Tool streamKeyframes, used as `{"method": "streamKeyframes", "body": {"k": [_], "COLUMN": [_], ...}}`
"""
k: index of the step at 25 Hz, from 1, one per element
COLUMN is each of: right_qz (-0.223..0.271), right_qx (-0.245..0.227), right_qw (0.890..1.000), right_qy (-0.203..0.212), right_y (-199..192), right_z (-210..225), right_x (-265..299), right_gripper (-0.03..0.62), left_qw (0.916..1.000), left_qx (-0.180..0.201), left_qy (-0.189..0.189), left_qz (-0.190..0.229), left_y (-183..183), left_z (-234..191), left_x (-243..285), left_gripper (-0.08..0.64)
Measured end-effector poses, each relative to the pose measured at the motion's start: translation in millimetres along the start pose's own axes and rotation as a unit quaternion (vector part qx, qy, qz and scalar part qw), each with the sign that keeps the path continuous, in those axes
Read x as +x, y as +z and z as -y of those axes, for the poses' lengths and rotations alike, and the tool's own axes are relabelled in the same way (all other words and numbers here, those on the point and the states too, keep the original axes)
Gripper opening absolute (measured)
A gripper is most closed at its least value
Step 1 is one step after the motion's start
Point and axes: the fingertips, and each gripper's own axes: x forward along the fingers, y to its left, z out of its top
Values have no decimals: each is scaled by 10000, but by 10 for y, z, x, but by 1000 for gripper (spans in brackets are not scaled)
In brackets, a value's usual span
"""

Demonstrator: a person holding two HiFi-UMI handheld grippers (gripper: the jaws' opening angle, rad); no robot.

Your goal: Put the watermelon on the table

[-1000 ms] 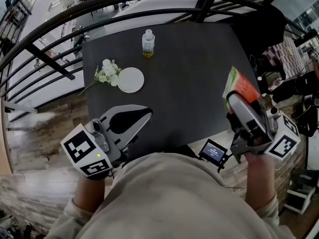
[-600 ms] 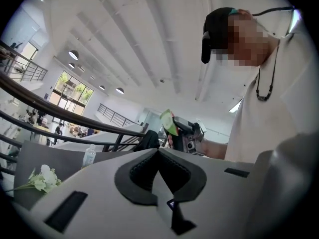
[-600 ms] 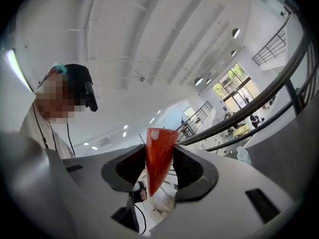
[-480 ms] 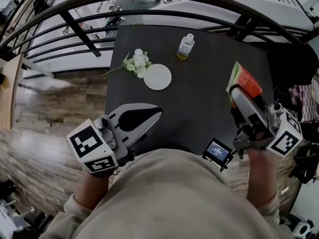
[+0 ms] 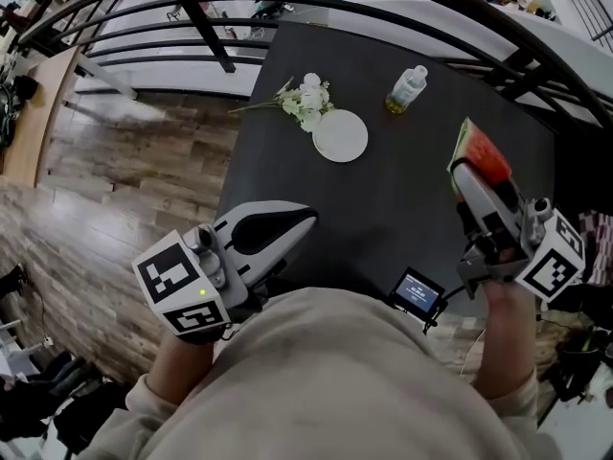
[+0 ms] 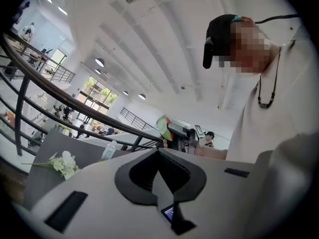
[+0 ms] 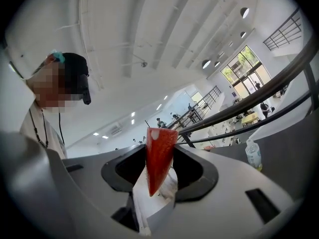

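The right claw [image 5: 472,178], gripping the watermelon slice [image 5: 480,152], has moved in above the table [image 5: 402,214], which now lies beneath it for lowering. The left claw [image 5: 305,217] stays closed and empty.

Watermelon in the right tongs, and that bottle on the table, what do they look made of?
The watermelon: probably a toy, plastic or foam; flat, even red, smooth faces. The bottle: clear plastic, likely; see-through, yellowish liquid at the bottom.

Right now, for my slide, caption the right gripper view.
Right gripper clamps a red watermelon wedge; bottle and railing beyond.
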Motion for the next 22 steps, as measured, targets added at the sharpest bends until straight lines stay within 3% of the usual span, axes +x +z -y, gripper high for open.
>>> {"method": "streamKeyframes", "body": {"k": [9,22], "right_qz": [-201,-532], "right_qx": [-91,-61], "right_qw": [9996,9985], "right_qy": [150,101], "right_y": [-70,-268], "right_z": [145,290], "right_x": [214,396], "right_gripper": [184,184], "left_qw": [9994,9988], "left_qx": [-108,-264], "left_qy": [315,409], "left_qz": [-32,16], "left_y": [-89,-293], "left_z": [-42,23], "left_x": [-99,-155], "left_gripper": [3,3]}}
